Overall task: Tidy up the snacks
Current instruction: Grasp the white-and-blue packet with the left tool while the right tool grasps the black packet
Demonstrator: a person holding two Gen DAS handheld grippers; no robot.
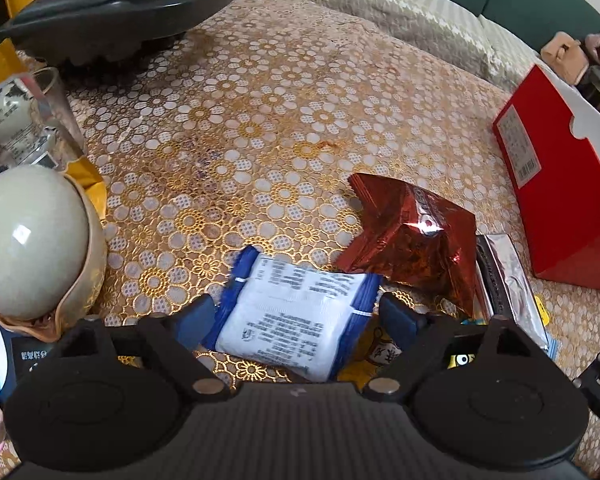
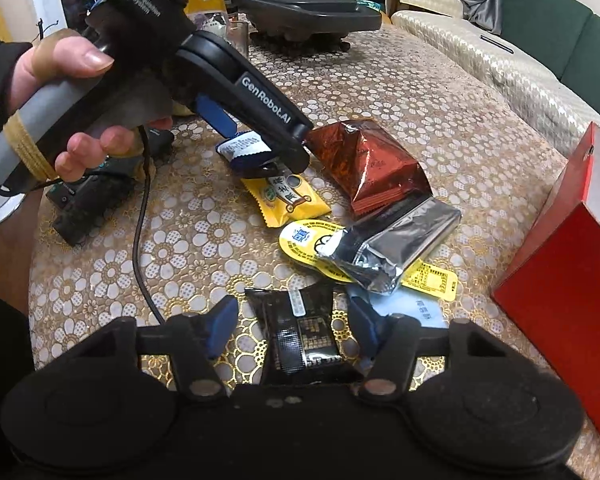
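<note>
2 grippers over the flowered tablecloth [image 1: 284,92] | right gripper [image 2: 292,322] jaws apart, black packet [image 2: 304,344] between, pads not touching | left gripper [image 1: 296,312] marked "GenRobot.AI", jaws wide astride blue-white packet [image 1: 296,312], contact unclear | red foil bag [image 1: 416,236], red box [image 1: 560,200] beyond

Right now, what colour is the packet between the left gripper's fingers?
White with blue ends, printed text: the packet at the left gripper. Clearest in the left wrist view.
</note>
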